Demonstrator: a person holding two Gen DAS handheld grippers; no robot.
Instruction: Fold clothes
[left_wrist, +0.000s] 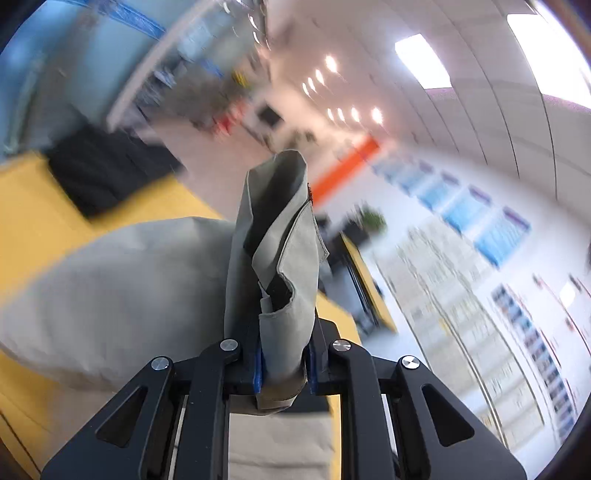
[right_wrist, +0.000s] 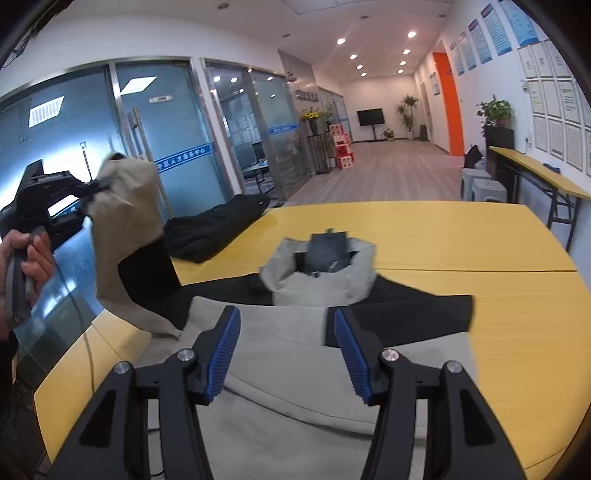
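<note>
Beige-and-black fabric jacket (right_wrist: 295, 354) spread across the yellow surface (right_wrist: 480, 236), one sleeve lifted off its left edge; left gripper (left_wrist: 284, 365) jaws clamp that sleeve. Right gripper (right_wrist: 288, 354) jaws parted, empty, above the jacket.

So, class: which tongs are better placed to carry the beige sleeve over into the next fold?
Left. The left tongs grip the beige sleeve; the right tongs are open and empty.

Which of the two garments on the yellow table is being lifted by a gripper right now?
The beige jacket with black lining; the left gripper has its jaws shut on a bunched corner. The all-black garment lies untouched at the table's far edge.
</note>
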